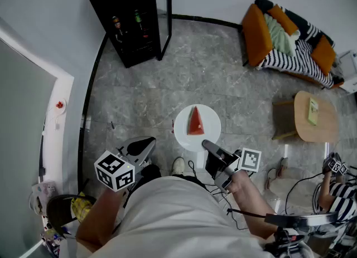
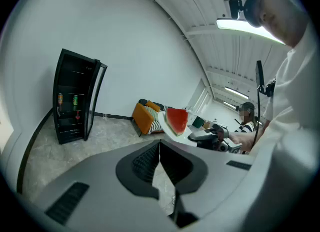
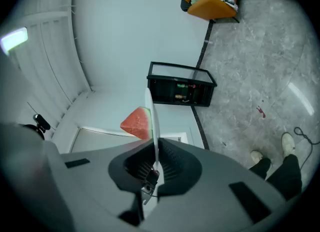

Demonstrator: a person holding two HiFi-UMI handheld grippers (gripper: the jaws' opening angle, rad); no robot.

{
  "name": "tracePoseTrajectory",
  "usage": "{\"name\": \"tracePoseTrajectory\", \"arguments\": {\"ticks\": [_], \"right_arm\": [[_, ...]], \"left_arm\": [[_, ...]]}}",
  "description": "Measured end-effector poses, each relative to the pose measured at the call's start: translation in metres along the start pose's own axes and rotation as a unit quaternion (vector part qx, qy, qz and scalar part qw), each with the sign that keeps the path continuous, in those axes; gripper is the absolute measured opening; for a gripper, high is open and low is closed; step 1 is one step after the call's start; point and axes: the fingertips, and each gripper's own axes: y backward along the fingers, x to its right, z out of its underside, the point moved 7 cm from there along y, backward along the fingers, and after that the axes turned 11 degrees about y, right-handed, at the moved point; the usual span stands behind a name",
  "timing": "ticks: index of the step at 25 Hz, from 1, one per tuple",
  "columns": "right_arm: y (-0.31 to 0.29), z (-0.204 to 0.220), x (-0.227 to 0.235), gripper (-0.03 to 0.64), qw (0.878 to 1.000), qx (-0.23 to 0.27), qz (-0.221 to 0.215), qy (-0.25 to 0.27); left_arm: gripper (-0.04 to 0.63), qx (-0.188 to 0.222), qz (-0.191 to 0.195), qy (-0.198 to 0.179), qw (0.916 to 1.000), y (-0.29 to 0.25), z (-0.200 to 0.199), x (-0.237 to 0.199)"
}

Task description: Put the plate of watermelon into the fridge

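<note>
The right gripper (image 1: pixel 208 146) was clamped on the rim of the plate (image 1: pixel 184 133), holding the watermelon wedge (image 1: pixel 195 122) level above the floor, well apart from the open-doored fridge (image 1: pixel 131 20) at eleven o'clock. Carrying it over and setting it inside seemingly remained. The left gripper (image 1: pixel 146 144) was closed and empty, and the sofa (image 1: pixel 290 39) at two o'clock and small table (image 1: pixel 326 123) at three sat off the path.

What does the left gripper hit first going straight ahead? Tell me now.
Likely the rim of the plate, just right of the left gripper's line; depth is unclear. If it clears that, the orange sofa.
</note>
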Motion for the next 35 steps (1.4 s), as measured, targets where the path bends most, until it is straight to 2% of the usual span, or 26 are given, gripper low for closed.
{"name": "tracePoseTrajectory", "arguments": {"ticks": [4,11,18,25,28,35], "right_arm": [[0.001,0.003,0.003,0.025,1.000,-0.011,0.011,-0.010],[-0.004,-0.001,0.007,0.024,0.999,-0.039,0.017,-0.011],[-0.033,-0.014,0.018,0.023,0.998,-0.063,0.022,-0.009],[-0.113,-0.047,0.020,0.023,0.997,-0.073,0.024,0.000],[-0.158,-0.069,0.021,0.025,0.997,-0.069,0.033,0.008],[-0.272,-0.092,0.010,0.025,0.997,-0.052,0.052,0.013]], "left_arm": [[0.011,-0.005,0.002,-0.011,0.9999,-0.001,0.001,0.005],[0.011,-0.003,0.006,-0.008,0.9999,-0.008,0.001,0.013],[0.011,0.004,-0.010,0.000,0.9999,-0.010,-0.009,0.002],[0.011,0.003,-0.012,0.000,0.9999,-0.012,-0.050,-0.058],[0.011,-0.008,0.000,-0.016,0.9998,-0.022,-0.078,-0.096],[0.011,-0.045,0.035,-0.061,0.9965,-0.016,-0.147,-0.173]]}}
